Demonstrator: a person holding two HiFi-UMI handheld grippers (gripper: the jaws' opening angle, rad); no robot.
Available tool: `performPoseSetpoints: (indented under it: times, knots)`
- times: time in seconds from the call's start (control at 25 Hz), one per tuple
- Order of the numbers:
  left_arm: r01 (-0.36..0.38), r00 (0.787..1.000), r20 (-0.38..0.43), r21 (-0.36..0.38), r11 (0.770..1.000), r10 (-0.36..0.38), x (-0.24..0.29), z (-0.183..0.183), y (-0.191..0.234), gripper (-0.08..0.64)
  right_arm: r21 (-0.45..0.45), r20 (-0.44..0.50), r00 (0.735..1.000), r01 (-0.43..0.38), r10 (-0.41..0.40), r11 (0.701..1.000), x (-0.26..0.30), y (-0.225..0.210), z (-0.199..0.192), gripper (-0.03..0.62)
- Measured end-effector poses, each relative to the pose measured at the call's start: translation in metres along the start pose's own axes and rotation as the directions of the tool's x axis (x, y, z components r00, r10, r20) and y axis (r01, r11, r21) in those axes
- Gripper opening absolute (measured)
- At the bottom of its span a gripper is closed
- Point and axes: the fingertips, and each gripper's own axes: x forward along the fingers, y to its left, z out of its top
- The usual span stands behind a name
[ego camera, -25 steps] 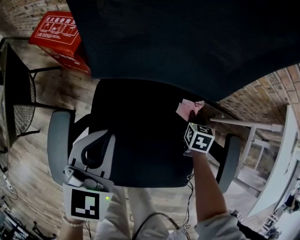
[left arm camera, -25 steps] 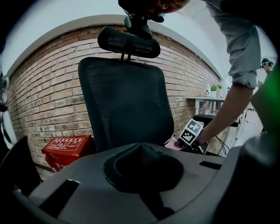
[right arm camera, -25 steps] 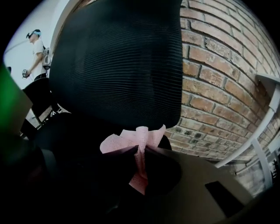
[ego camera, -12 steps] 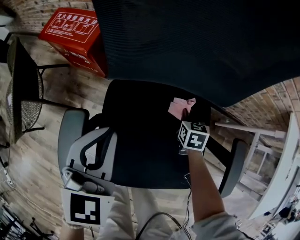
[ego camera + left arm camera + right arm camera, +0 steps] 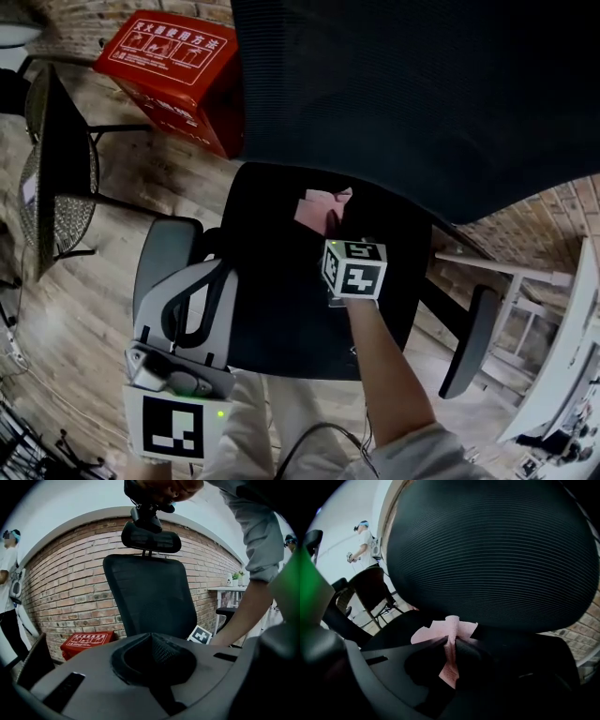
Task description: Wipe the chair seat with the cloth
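The black office chair seat (image 5: 281, 300) fills the middle of the head view, under its mesh backrest (image 5: 422, 94). A pink cloth (image 5: 317, 208) lies crumpled on the rear of the seat. My right gripper (image 5: 331, 225) is shut on it, with the marker cube just behind. In the right gripper view the cloth (image 5: 440, 631) is pinched between the closed jaws of the right gripper (image 5: 451, 645), close below the backrest (image 5: 487, 550). My left gripper (image 5: 208, 274) hovers over the chair's left armrest (image 5: 159, 258). Seen in its own view, the left gripper (image 5: 152, 644) is shut and holds nothing.
A red box (image 5: 173, 70) stands on the wooden floor behind the chair at left. A black mesh side chair (image 5: 56, 169) is at far left. The right armrest (image 5: 469, 337) and a white table (image 5: 497, 267) are at right. A person (image 5: 365, 541) stands in the background.
My right gripper has dragged the pink cloth leftward along the rear of the seat, from its right side toward the middle. The left gripper stays by the left armrest.
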Motion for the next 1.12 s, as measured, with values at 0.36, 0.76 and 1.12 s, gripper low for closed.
performPoseSetpoints:
  times: [0.36, 0.76, 1.12]
  knots:
    - [-0.019, 1.0, 0.008, -0.013, 1.0, 0.019, -0.012, 0.0, 0.012, 0.018, -0.099, 0.008, 0.984, -0.176, 0.178, 0.979, 0.012, 0.105, 0.018, 0.055]
    - [-0.025, 1.0, 0.013, -0.023, 0.999, 0.026, -0.02, -0.005, 0.016, 0.018, -0.19, -0.026, 0.955, -0.294, 0.294, 0.937, 0.003, 0.171, 0.008, 0.055]
    - [-0.013, 1.0, 0.003, -0.024, 1.0, 0.013, -0.023, -0.01, 0.013, 0.018, -0.25, -0.075, 0.966, -0.26, 0.249, 0.933, -0.009, 0.147, -0.014, 0.055]
